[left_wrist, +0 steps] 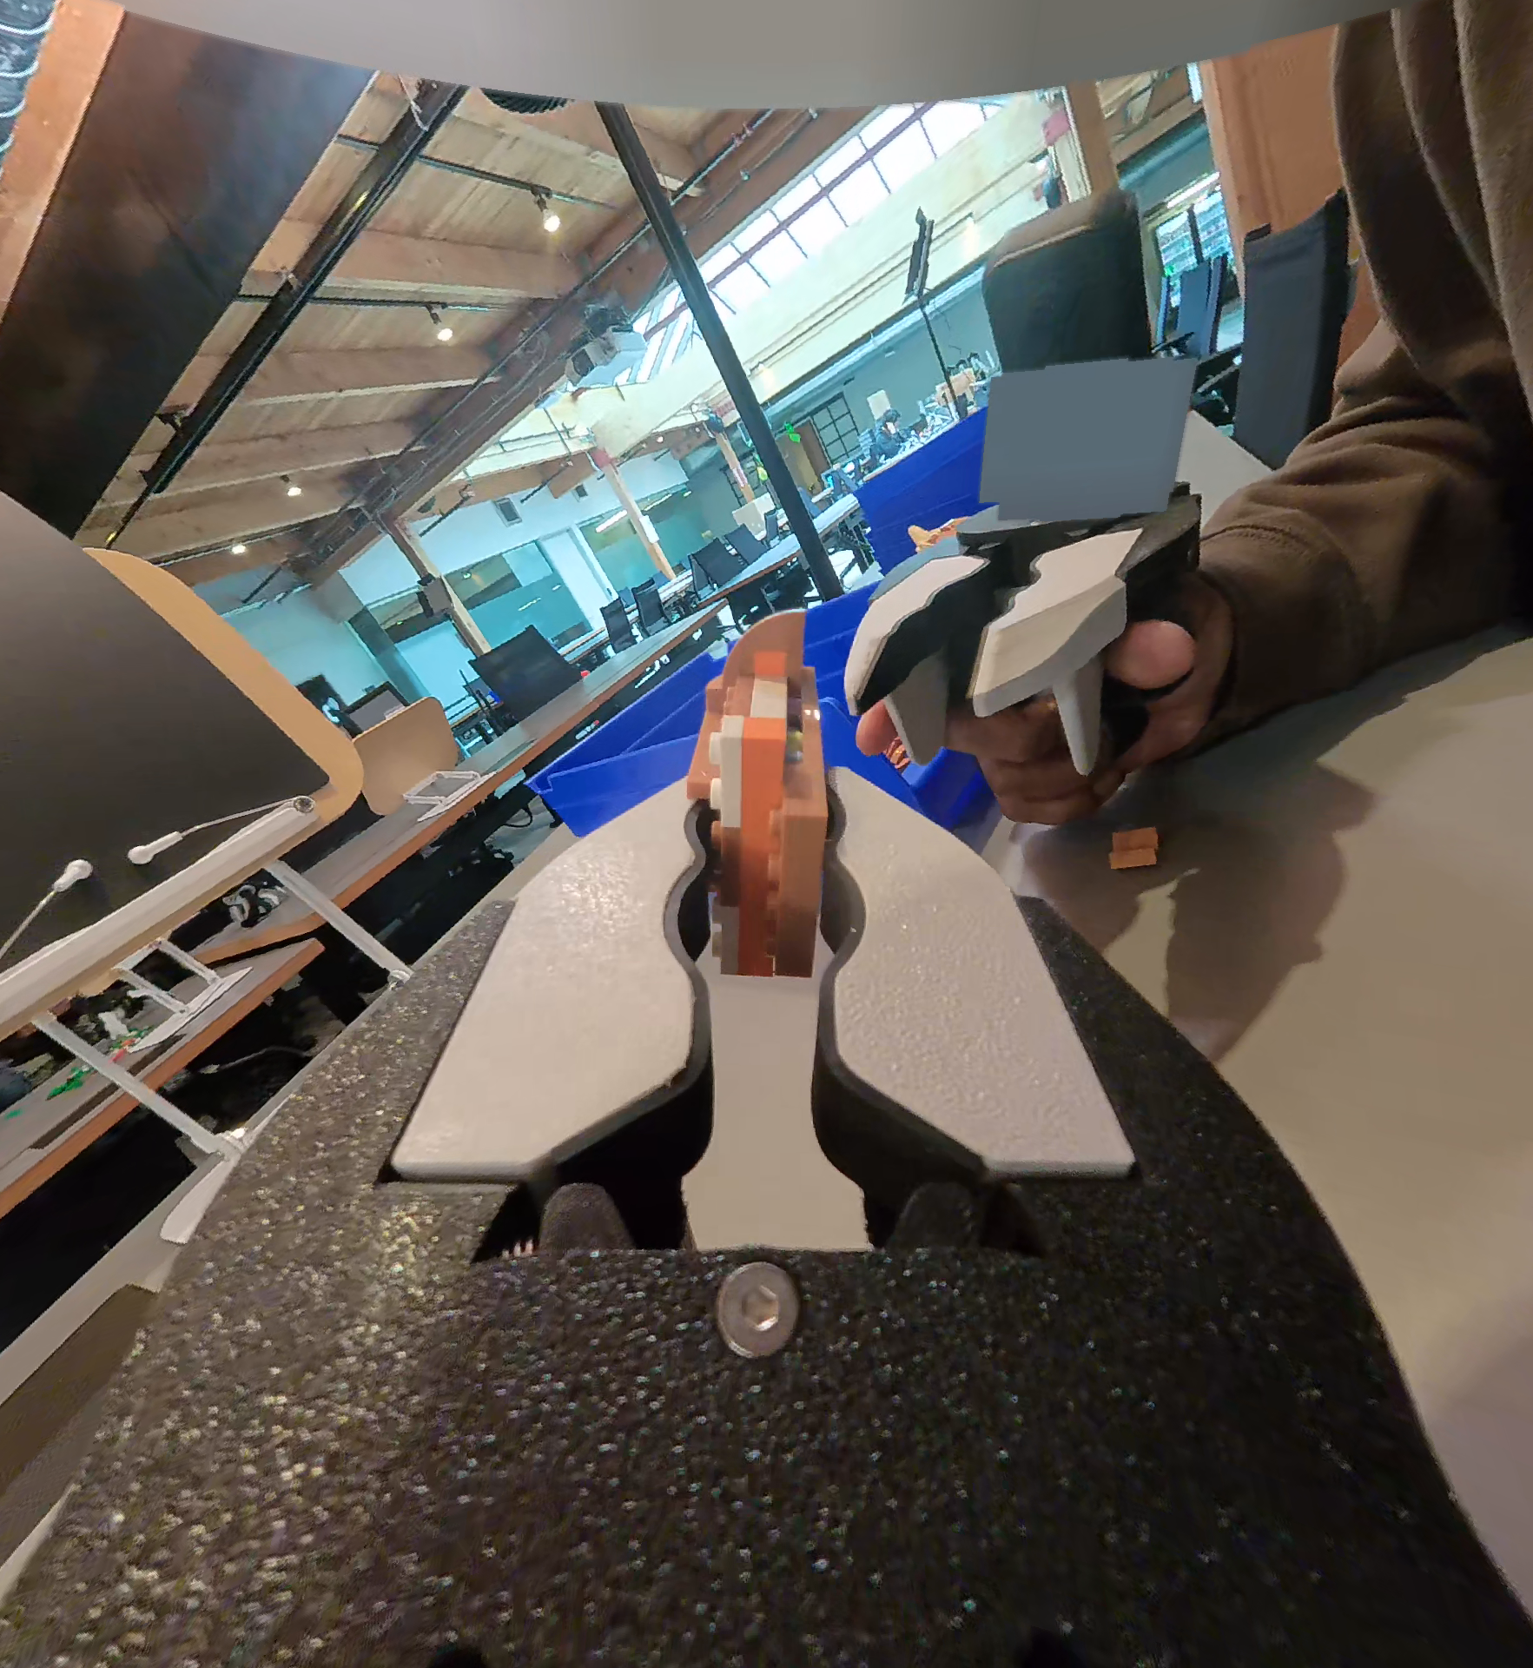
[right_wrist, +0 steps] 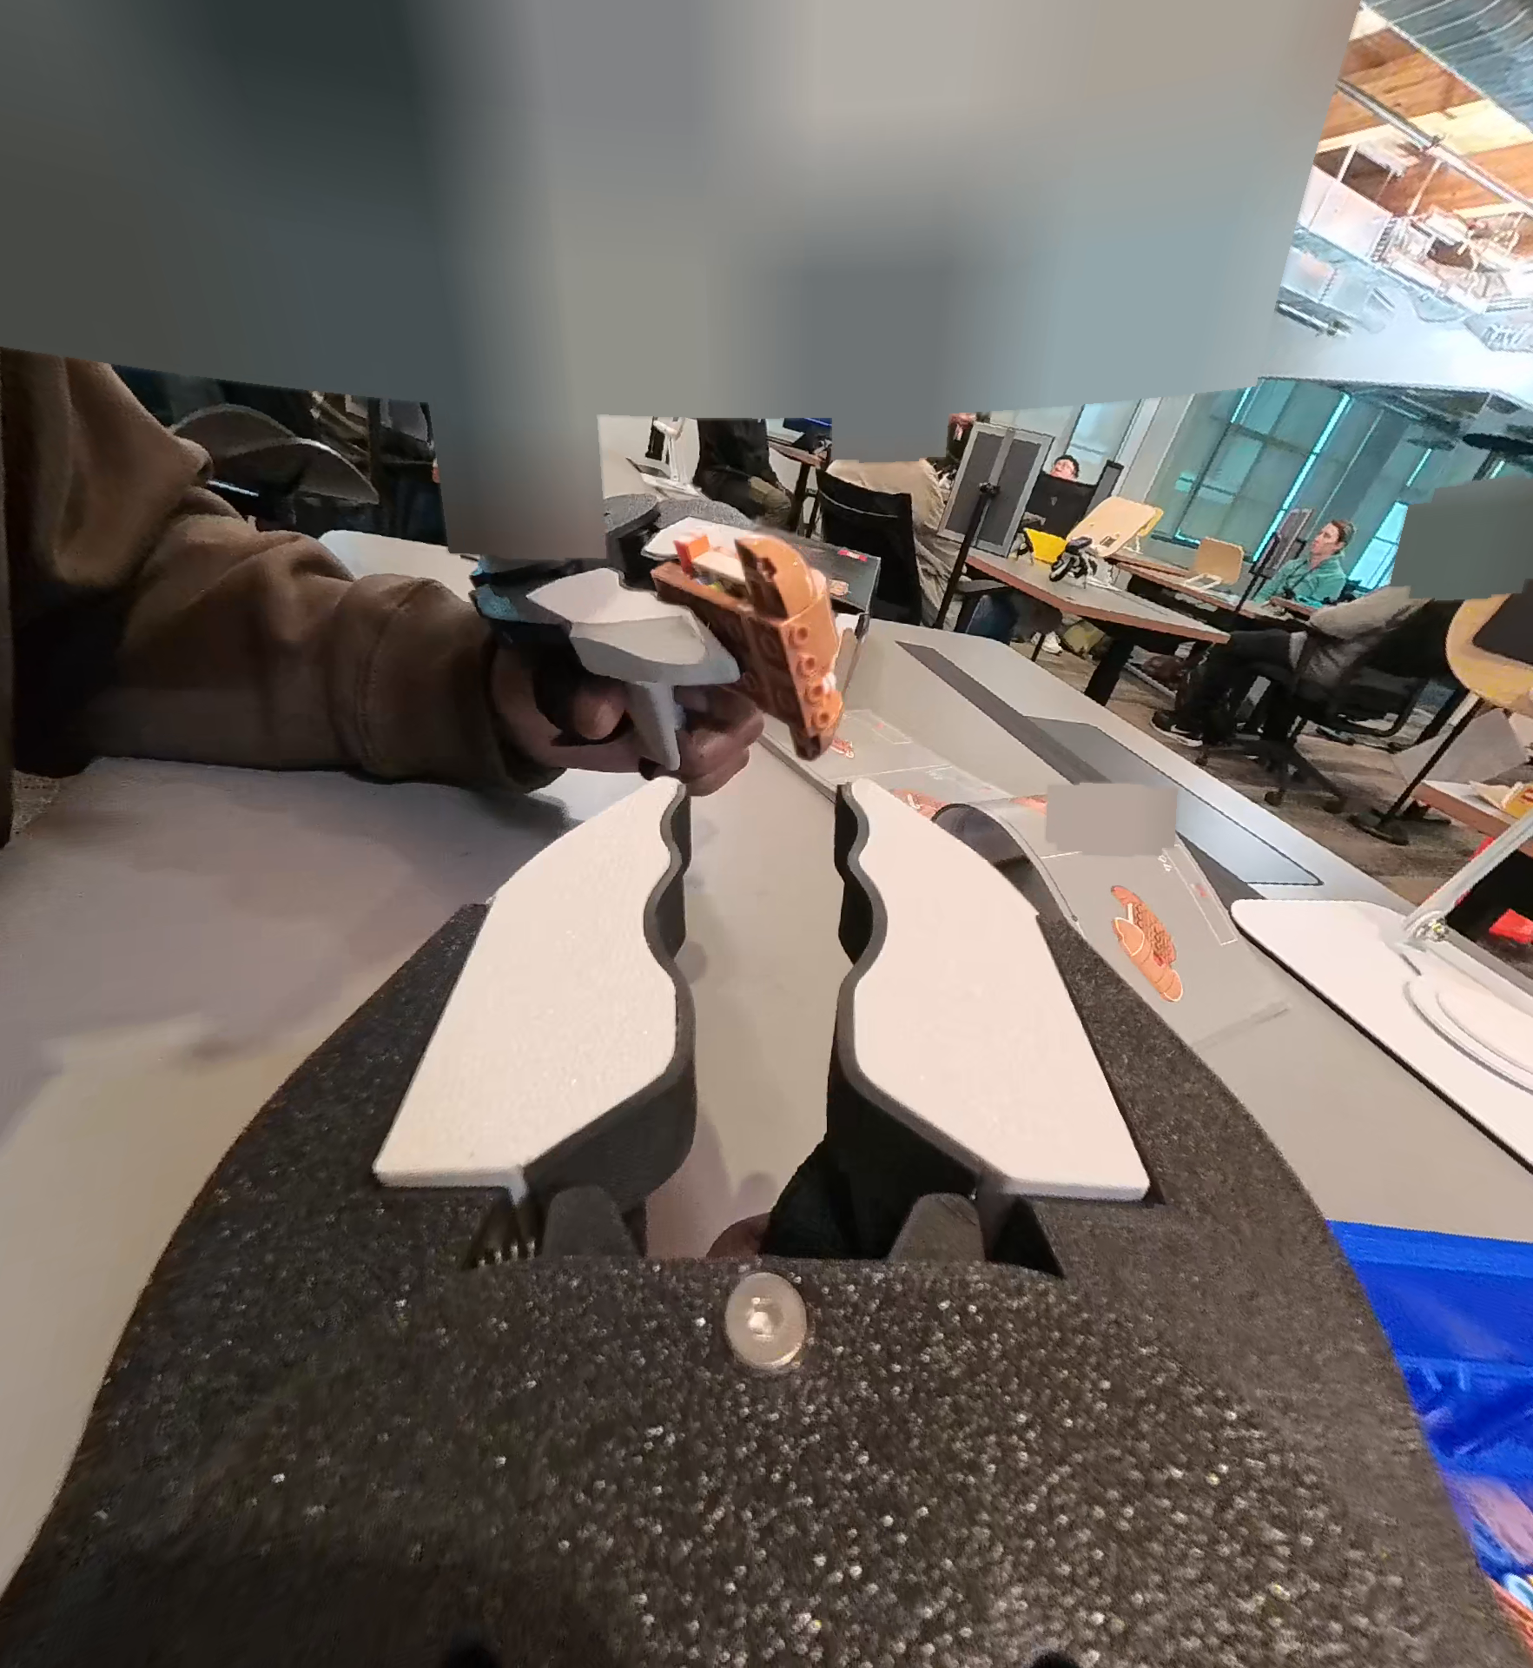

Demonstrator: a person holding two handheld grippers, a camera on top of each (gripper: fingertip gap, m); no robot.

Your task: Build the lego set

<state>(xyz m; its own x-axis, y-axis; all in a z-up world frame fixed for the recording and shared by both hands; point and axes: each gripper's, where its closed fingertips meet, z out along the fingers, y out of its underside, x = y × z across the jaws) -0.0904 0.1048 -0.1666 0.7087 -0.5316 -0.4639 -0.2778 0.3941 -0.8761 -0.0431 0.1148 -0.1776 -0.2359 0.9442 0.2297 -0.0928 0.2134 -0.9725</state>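
Observation:
In the left wrist view my left gripper (left_wrist: pixel 762 803) is shut on a brown, orange and white lego build (left_wrist: pixel 767 722), held upright between the pads above the grey table (left_wrist: pixel 1376 993). My right gripper (left_wrist: pixel 925 704) shows farther off to the right in a hand, open and empty. A small brown lego piece (left_wrist: pixel 1132 848) lies on the table below it. In the right wrist view my right gripper (right_wrist: pixel 762 812) is open with nothing between its jaws. Beyond it the left gripper (right_wrist: pixel 717 632) holds the lego build (right_wrist: pixel 789 632) tilted in the air.
Blue bins (left_wrist: pixel 645 767) stand behind the build, and one (right_wrist: pixel 1484 1354) is at the right gripper's lower right. An instruction sheet with a picture of the model (right_wrist: pixel 1141 939) lies on the table. A white lamp base (right_wrist: pixel 1466 1002) stands to the right. A brown-sleeved arm (right_wrist: pixel 248 659) rests at the left. Across from one pair of fingers to the other is roughly 6 centimeters.

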